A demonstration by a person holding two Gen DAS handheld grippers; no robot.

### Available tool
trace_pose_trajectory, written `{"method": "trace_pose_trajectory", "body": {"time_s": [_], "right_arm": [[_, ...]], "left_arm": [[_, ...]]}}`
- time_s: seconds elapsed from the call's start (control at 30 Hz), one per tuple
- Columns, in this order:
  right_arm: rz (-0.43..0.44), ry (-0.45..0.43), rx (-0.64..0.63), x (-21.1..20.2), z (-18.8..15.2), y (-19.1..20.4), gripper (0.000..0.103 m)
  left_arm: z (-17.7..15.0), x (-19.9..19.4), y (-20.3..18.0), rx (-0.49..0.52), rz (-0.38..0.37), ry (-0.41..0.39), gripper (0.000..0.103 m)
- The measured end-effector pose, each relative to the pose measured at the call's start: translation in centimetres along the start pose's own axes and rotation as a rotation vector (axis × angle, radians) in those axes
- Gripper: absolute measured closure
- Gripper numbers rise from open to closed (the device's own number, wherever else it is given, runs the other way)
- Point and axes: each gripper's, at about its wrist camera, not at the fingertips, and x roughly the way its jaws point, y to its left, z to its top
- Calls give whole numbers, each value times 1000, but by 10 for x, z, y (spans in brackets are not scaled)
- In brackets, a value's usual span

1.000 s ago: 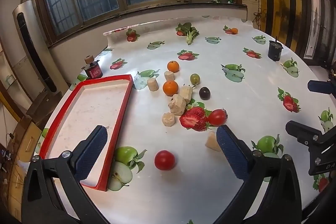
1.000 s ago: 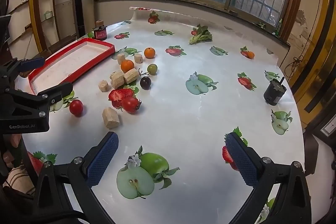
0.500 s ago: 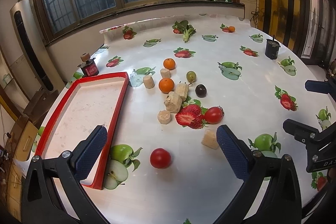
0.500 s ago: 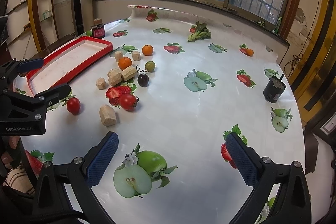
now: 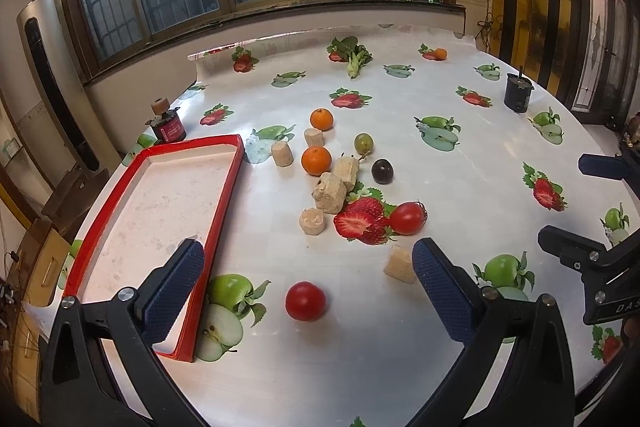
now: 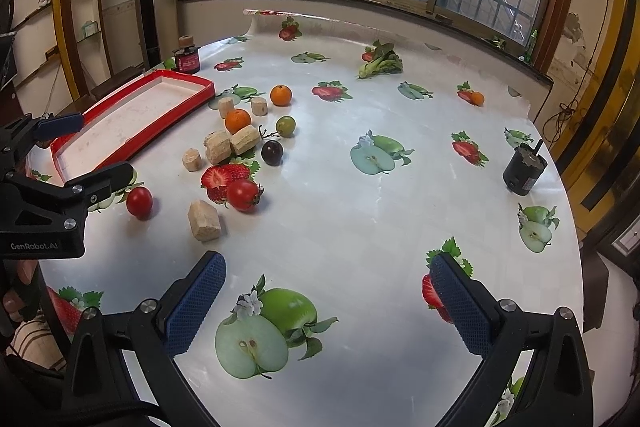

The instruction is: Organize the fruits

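A red-rimmed tray (image 5: 224, 187) lies empty at the table's left; it also shows in the right wrist view (image 6: 184, 77). Fruits lie loose beside it: a near red tomato (image 5: 305, 301) (image 6: 139, 202), a second tomato (image 5: 407, 218) (image 6: 243, 194), two oranges (image 5: 316, 160) (image 5: 321, 119), a green grape (image 5: 363, 142) and a dark plum (image 5: 382, 171). My left gripper (image 5: 308, 283) is open and empty, just above the near tomato. My right gripper (image 6: 328, 291) is open and empty over bare tablecloth.
Several tan cork-like blocks (image 5: 330, 191) lie among the fruits. A red-labelled jar (image 5: 167, 125) stands behind the tray. A black cylinder (image 5: 517, 93) stands at the far right. A leafy vegetable (image 5: 352, 57) lies at the back. The tablecloth has printed fruit pictures.
Both grippers have shifted slightly; in the left wrist view the near tomato has drifted down and closer between the fingers. Both stay open.
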Motion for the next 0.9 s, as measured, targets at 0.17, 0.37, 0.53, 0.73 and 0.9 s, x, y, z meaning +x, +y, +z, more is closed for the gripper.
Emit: {"method": "trace_pose_trajectory", "body": {"time_s": [0.17,0.37,0.53,0.73,0.9], "right_arm": [[8,4,9,3,-1,-3,0],[22,10,28,6,-6,-7,0],[35,19,36,10,-9,-7,0],[58,21,34,14,-8,-2,0],[97,21,21,19,-5,9,0]], "left_arm": [[-1,0,7,-11,-57,16,0],[-9,-2,16,-27,-199,34,0],[-14,2,18,-29,-225,53,0],[-20,18,30,-82,-273,103,0],[-23,30,28,-45,-273,125,0]]}}
